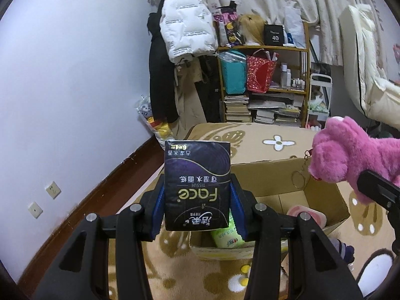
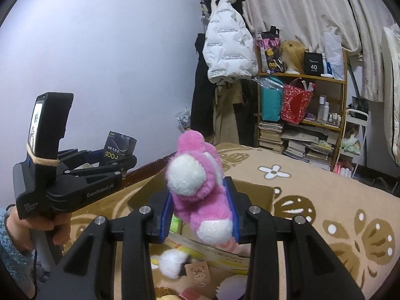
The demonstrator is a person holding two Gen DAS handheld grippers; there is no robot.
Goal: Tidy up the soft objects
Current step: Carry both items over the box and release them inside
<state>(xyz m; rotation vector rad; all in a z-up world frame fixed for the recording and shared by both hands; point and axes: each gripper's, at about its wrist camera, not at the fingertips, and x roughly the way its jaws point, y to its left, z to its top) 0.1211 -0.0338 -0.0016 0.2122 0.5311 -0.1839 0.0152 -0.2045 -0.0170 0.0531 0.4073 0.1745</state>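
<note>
2 grippers up over the cardboard box (image 1: 272, 175)! Left gripper (image 1: 197, 200) pinches the tissue pack (image 1: 197, 182). Right gripper (image 2: 202, 210) squeezes the pink plush toy (image 2: 197, 182).

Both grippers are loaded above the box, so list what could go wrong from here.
1. The dark purple tissue pack is pinched only at its lower half by the left gripper; it may tip out short of the open cardboard box.
2. The fluffy pink plush toy in the right gripper trails a metal keyring that could snag the box wall.
</note>
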